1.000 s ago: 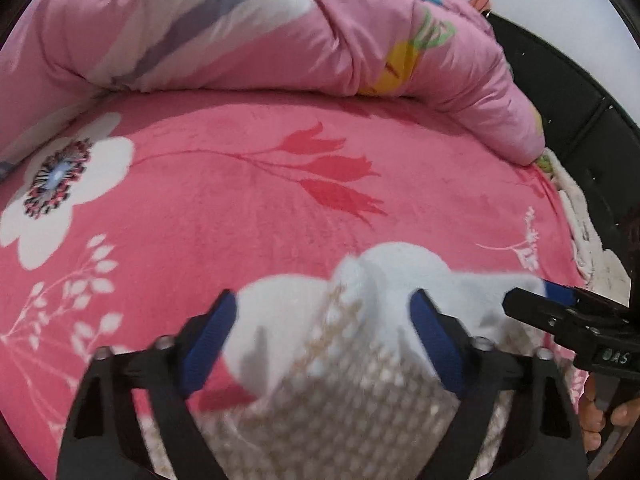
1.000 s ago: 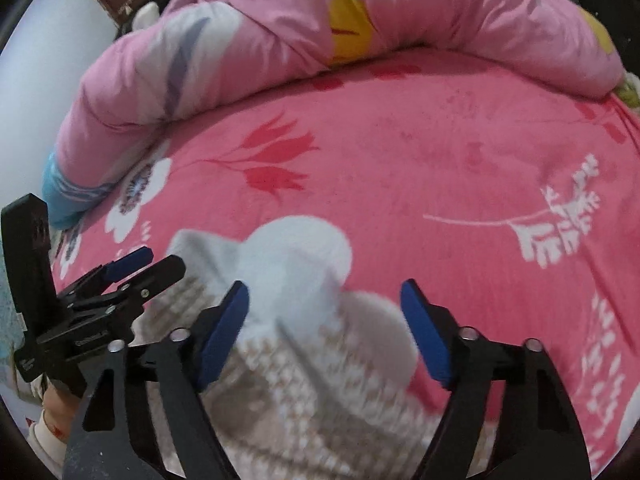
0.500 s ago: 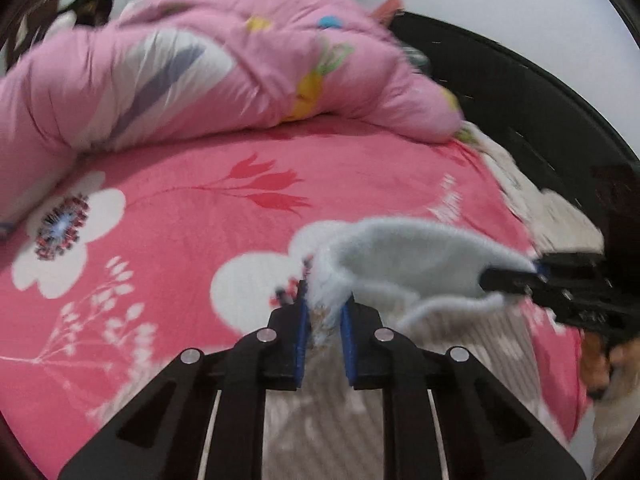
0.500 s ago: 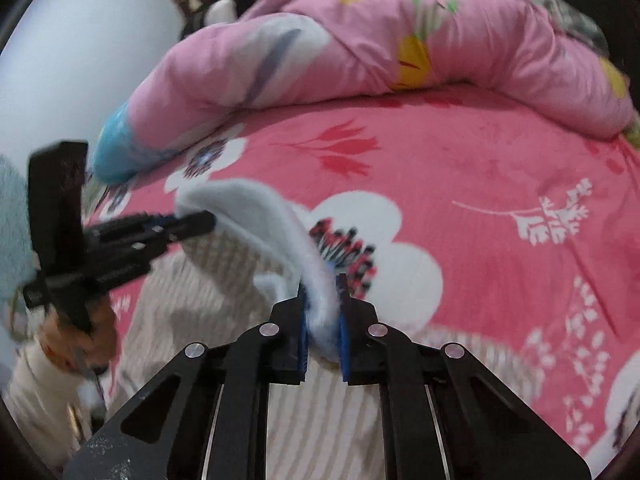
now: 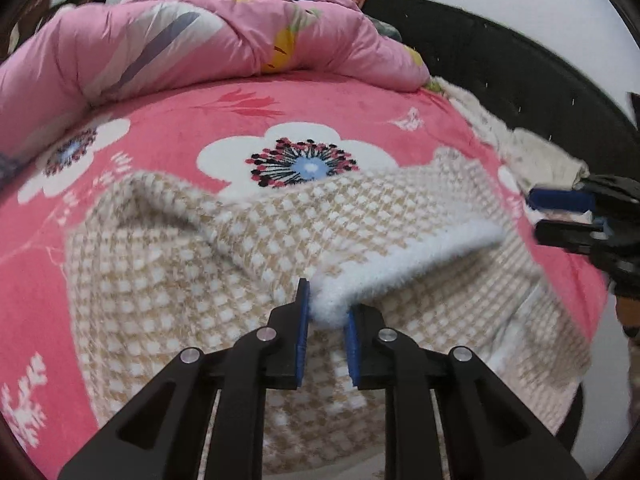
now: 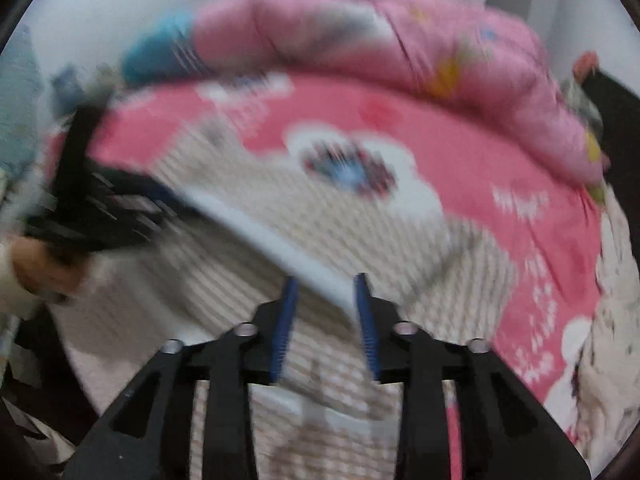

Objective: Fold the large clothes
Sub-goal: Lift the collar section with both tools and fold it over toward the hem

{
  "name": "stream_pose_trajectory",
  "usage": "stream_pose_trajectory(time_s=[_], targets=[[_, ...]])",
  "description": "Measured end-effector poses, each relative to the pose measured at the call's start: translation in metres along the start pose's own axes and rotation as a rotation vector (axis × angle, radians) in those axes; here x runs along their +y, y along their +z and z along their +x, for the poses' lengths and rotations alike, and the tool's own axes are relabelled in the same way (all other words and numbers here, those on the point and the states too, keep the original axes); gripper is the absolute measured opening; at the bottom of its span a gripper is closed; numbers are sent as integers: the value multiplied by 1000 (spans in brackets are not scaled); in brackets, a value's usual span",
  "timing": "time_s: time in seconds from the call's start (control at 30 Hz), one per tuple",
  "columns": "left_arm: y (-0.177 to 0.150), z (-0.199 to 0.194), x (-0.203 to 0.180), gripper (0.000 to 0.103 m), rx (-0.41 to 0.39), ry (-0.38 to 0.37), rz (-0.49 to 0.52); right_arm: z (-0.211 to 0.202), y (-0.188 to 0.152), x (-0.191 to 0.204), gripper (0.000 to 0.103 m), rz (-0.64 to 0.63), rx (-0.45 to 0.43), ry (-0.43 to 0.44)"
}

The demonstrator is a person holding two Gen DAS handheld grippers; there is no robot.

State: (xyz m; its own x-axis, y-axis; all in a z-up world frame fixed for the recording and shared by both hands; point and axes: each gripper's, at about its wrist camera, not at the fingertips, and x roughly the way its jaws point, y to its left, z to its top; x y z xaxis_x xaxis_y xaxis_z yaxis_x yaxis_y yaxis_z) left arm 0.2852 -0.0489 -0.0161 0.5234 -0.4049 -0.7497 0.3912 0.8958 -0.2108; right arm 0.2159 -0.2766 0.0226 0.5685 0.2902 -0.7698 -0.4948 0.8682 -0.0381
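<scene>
Left gripper [image 5: 325,322]: fingers nipped the garment's [image 5: 248,264] white fleecy edge.
Right gripper [image 6: 325,320]: blurred, fingers narrowly apart around that edge; grip unclear.
Garment: spread on bed [image 5: 160,132], 6 o'clock.

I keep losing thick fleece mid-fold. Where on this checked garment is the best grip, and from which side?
Grip the white fleecy edge of the checked garment, coming in from the near side. It stands up as a thick folded rim; the rest lies flat on the pink blanket. The left gripper straddles it there.

Pink floral bedsheet [image 5: 168,120], rumpled pink duvet [image 5: 224,36] at back, black headboard [image 5: 500,72]
</scene>
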Motion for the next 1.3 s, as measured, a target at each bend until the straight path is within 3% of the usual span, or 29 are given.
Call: stream_pose_trajectory(time_s=[0.07, 0.17, 0.3, 0.4, 0.5, 0.57, 0.63, 0.73, 0.77, 0.83, 0.9, 1.0, 1.07, 1.13, 1.23, 1.3], targets=[[0, -3, 1, 18, 3, -2, -3, 10, 17, 7, 39, 7, -14, 22], [-4, -11, 1, 21, 14, 5, -11, 64, 45, 2, 39, 76, 32, 58], [-18, -33, 10, 21, 12, -3, -23, 124, 18, -2, 38, 163, 174, 127], [-20, -52, 25, 21, -21, -5, -46, 110, -14, 10, 38, 82, 150, 101], [-5, -58, 33, 21, -56, 1, -44, 83, -29, -1, 38, 98, 174, 133], [16, -52, 33, 21, -80, -9, -54, 66, -23, -19, 38, 162, 155, 148], [38, -42, 28, 21, -110, -37, -65, 45, -6, -45, 38, 238, 70, 130], [66, -13, 15, 23, -106, -46, -51, 50, 23, -75, 38, 315, 13, 101], [71, -1, 13, 24, -90, -24, -39, 62, 32, -83, 38, 330, 14, 90], [75, 38, 16, 24, -22, 102, -9, 88, 36, -87, 38, 329, 53, 53], [69, 66, 34, 27, 39, 181, -29, 129, 24, -95, 38, 318, 144, 9], [61, 81, 71, 27, 42, 104, -189, 144, 15, -102, 38, 347, 137, 38], [62, 77, 78, 27, 33, 69, -226, 132, 22, -106, 38, 367, 137, 55], [64, 64, 74, 27, 13, 71, -197, 113, 25, -104, 38, 370, 118, 65], [62, 37, 60, 26, -52, -7, -110, 89, 24, -89, 38, 318, 69, 126], [53, 38, 49, 26, -26, 35, -10, 99, 16, -74, 38, 256, 108, 121]])
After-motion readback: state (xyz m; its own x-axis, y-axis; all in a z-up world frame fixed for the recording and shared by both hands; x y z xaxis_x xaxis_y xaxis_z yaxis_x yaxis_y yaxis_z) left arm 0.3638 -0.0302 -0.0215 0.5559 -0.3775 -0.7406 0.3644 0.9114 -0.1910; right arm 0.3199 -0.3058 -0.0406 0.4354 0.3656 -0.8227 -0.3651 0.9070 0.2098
